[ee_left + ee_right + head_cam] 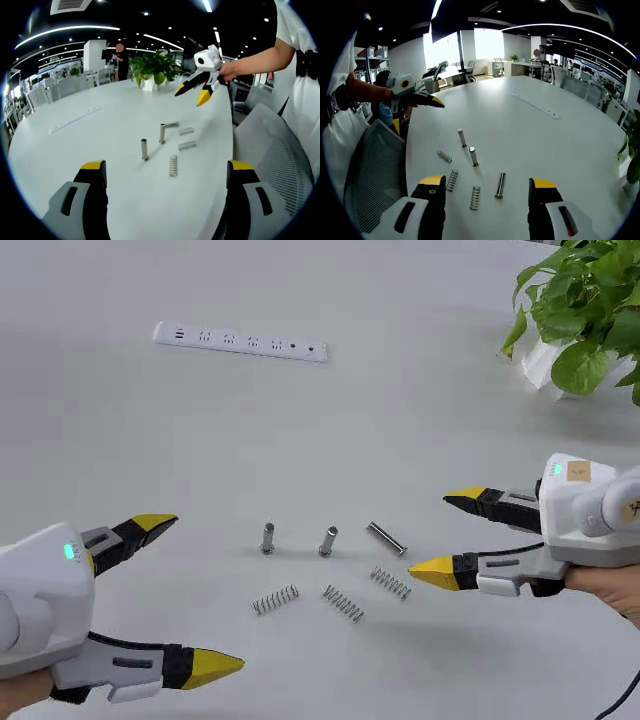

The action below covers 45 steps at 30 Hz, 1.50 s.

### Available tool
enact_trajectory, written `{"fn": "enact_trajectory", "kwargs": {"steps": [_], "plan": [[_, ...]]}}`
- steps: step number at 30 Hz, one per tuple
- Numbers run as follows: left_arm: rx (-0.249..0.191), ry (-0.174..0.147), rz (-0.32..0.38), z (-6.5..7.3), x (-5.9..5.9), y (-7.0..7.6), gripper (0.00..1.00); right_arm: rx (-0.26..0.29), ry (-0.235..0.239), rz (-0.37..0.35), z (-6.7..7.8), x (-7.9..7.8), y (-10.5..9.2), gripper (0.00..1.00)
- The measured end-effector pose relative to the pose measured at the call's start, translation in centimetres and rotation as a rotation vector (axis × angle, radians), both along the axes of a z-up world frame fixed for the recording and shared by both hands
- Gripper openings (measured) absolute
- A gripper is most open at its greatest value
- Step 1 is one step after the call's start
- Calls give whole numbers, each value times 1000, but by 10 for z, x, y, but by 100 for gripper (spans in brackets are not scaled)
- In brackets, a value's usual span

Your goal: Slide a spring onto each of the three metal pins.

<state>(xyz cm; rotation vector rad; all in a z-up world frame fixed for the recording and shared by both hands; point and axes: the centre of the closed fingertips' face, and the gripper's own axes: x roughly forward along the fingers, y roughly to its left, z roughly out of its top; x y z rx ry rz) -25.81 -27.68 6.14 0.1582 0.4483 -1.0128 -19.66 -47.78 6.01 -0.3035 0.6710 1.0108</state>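
left hand-held gripper [193,593]: hovering low-left above the surface [120,440], jaws spread wide, gripping nothing
right hand-held gripper [438,534]: hovering at the right side, jaws also gaping, carrying nothing; its lower yellow tip is sitting near the lying pin [386,538], not touching it
upright pins: left pin [268,537] and middle pin [328,540] standing side by side between the two grippers
lying pin: resting on its side just right of the middle pin, angled
springs: left spring [275,599], middle spring [343,603] and right spring [390,582] lying loose in a row on the near side of the pins; none sitting on a pin
right spring: lying just beside the lying pin, apart from it
power strip [240,341]: lying flat on the far side, well apart from the pins
plant [585,310]: standing at the far-right corner
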Motion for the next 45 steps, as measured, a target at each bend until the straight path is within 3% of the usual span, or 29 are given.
{"fn": "enact_trajectory", "kwargs": {"steps": [11,21,32,45], "plan": [[-5,9,-6,-5,3,-1,99,-62,54,0,-15,20,12,56],[-14,15,-5,-8,7,0,99,-152,136,-14,-37,35,16,42],[-27,25,-1,-10,8,-1,99,-233,206,-21,-61,46,20,25],[-37,40,10,-15,8,0,99,-324,270,-5,-84,46,25,17]]}}
